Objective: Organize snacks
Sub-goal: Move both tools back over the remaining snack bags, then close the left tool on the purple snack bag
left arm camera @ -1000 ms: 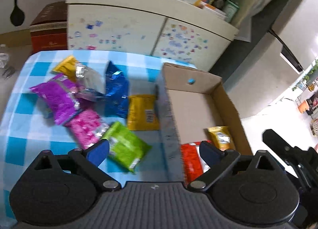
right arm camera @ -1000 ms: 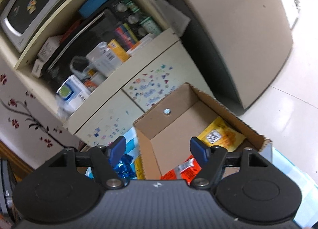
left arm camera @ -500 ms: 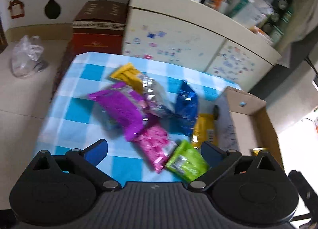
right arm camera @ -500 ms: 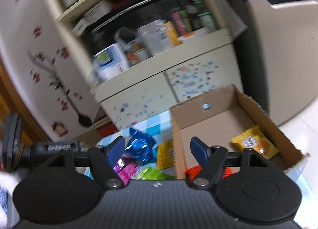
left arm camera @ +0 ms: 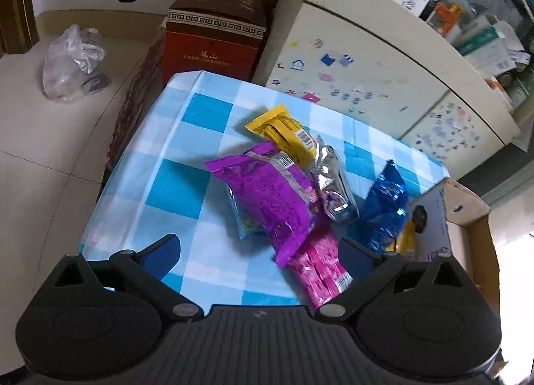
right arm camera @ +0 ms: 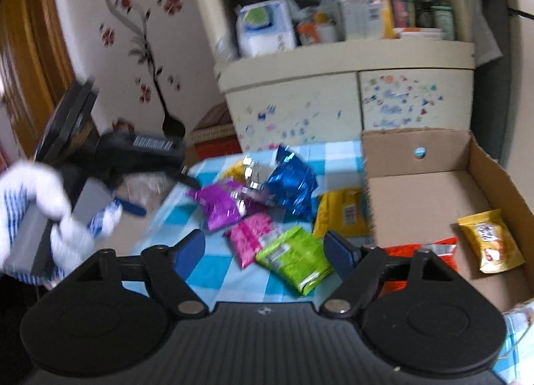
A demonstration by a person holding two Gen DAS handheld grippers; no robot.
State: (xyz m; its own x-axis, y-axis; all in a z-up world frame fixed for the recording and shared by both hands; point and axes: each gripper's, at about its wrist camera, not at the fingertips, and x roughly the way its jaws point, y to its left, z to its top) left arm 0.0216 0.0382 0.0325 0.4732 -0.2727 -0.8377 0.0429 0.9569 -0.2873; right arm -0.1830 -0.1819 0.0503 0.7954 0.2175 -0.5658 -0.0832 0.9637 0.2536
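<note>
Nearest to us in the left wrist view, the left tool (left arm camera: 258,251) hangs with its blue-padded jaws spread wide, having just been opening, and nothing sits between them but the blue-and-white checked cloth of the bench (left arm camera: 173,191). Our right tool (right arm camera: 265,249) has also just been opening; its jaws stand apart and empty above the glossy lime-green snack packet (right arm camera: 293,259). Just past that packet lies the bright pink crinkled packet (right arm camera: 250,233), partly overlapped by the large purple foil packet (left arm camera: 267,194). Further along we see the silver foil packet (left arm camera: 330,181), the dark blue foil bag (left arm camera: 383,208), standing tilted, and a yellow wrapper with a barcode (left arm camera: 287,133). To the right, the open brown cardboard box (right arm camera: 427,194) rests on the bench, touching another yellow packet (right arm camera: 343,213) outside its wall; inside lie a golden-yellow pouch (right arm camera: 489,239) and a red packet (right arm camera: 420,251) (half hidden by our tool). Beyond stands the cream cabinet with stickers (right arm camera: 317,111).
</note>
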